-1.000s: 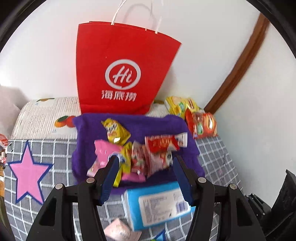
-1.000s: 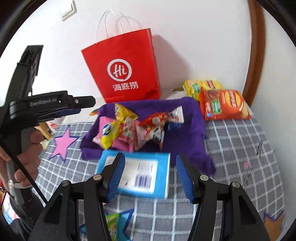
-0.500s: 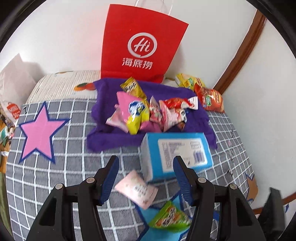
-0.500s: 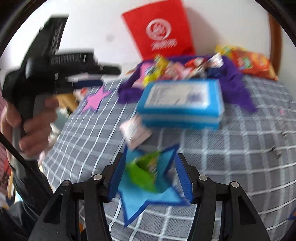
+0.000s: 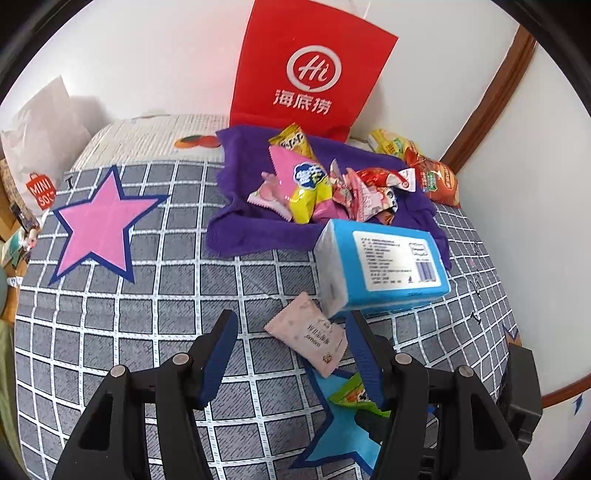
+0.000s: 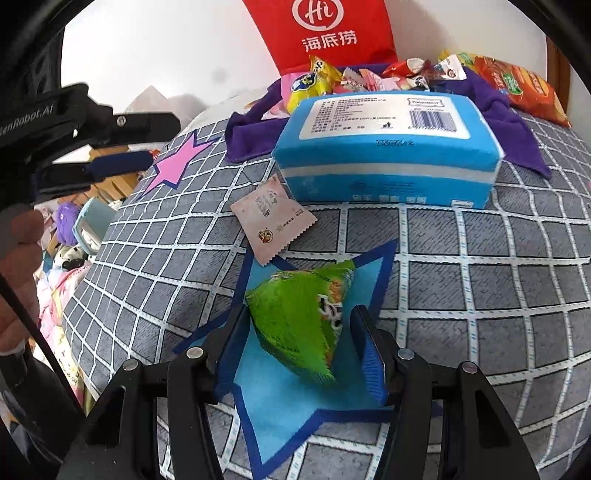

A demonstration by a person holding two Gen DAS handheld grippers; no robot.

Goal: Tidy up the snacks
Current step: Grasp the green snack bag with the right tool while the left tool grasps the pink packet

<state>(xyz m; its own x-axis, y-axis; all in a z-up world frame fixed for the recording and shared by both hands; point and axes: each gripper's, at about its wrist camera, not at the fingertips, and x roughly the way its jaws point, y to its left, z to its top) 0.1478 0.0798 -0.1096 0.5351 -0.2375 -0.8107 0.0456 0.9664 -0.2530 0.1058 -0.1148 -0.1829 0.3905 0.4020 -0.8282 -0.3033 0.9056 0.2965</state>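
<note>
Straddling one green snack packet (image 6: 303, 317), right claw (image 6: 301, 343) unclenched; left claw (image 5: 291, 354) released.

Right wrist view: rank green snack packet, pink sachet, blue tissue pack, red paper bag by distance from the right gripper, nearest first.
1. green snack packet, between the right gripper jaws
2. pink sachet, ahead, slightly left
3. blue tissue pack, behind the sachet
4. red paper bag, at the wall

Black claw (image 6: 301, 341) w/ blue pads (image 6: 371, 360) (silver screws), "GenRobot.AI" marking.
</note>
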